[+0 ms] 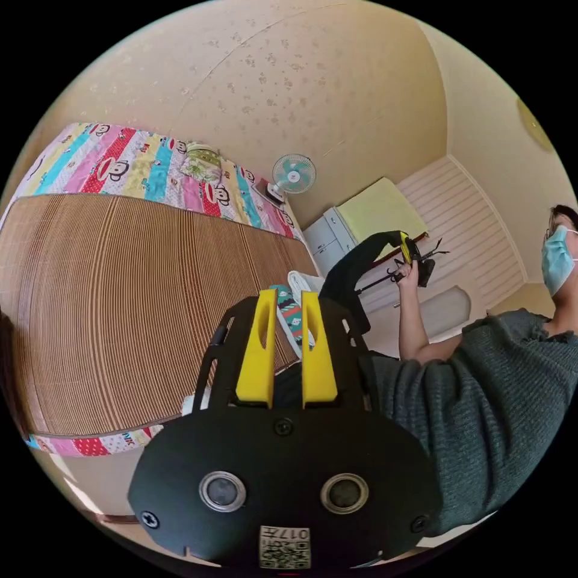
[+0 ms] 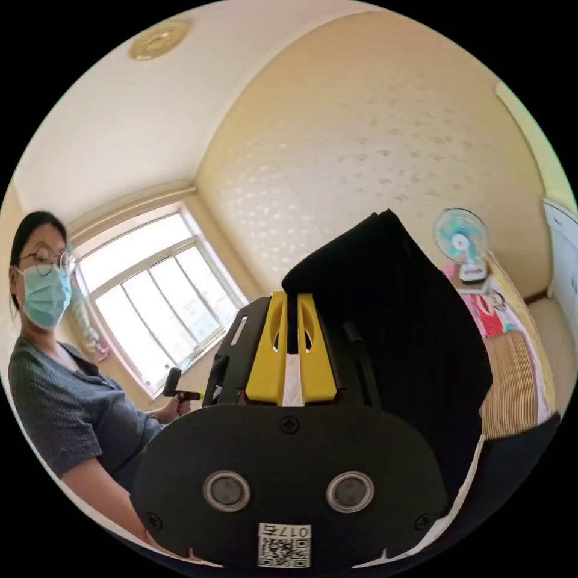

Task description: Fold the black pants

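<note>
Two hand-held grippers are working in a bedroom, and the biggest thing near you is the bed (image 1: 120, 313), lying under a striped bamboo mat (image 1: 138, 289) with a bright cartoon-print sheet (image 1: 138, 162) showing along its edges. You are standing beside it in a grey knit top (image 1: 481, 391). The black pants (image 2: 409, 337) are hanging in the air rather than lying on the bed: in the right gripper view they are draping as a broad dark fold beside and behind the jaws, and in the left gripper view they are running as a dark band (image 1: 355, 265) down from your raised hand (image 1: 410, 274). You are holding the right hand-held gripper (image 2: 291, 301) with its yellow jaws nearly together, pinching a dark edge of the pants, with a strip of white fabric showing in the slot below. Your left hand-held gripper (image 1: 289, 296) is keeping its jaws at a narrow gap, but whether both are pressing on the dark cloth low between them, you cannot tell. Behind the jaws a patterned strap (image 1: 290, 316) is showing. Smallest, a small teal fan (image 1: 292, 174) is sitting at the far corner of the bed.
</note>
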A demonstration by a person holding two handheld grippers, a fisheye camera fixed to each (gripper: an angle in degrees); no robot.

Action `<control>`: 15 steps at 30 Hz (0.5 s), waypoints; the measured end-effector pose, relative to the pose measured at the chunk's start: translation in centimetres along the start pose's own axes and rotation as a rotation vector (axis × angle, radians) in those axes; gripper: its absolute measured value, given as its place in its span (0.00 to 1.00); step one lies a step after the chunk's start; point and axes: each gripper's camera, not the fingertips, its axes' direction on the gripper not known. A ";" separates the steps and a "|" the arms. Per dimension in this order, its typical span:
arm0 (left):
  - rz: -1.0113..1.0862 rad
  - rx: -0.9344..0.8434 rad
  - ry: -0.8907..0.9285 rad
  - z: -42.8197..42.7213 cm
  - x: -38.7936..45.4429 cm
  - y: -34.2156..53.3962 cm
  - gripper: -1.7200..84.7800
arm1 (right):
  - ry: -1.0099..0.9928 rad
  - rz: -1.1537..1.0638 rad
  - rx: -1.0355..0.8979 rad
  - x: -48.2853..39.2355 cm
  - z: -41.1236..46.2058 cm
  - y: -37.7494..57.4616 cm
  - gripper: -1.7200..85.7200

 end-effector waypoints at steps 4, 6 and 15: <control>0.166 0.016 0.040 4.2 6.6 -3.0 0.22 | -0.366 -0.224 -0.073 -9.1 6.0 -2.1 0.05; 0.333 0.022 0.087 6.9 12.3 -5.0 0.25 | -0.454 -0.221 -0.105 -12.1 8.7 -2.4 0.05; 0.331 0.103 -0.401 10.9 18.8 -8.2 0.06 | -0.399 -0.316 -0.364 -23.8 19.4 0.5 0.05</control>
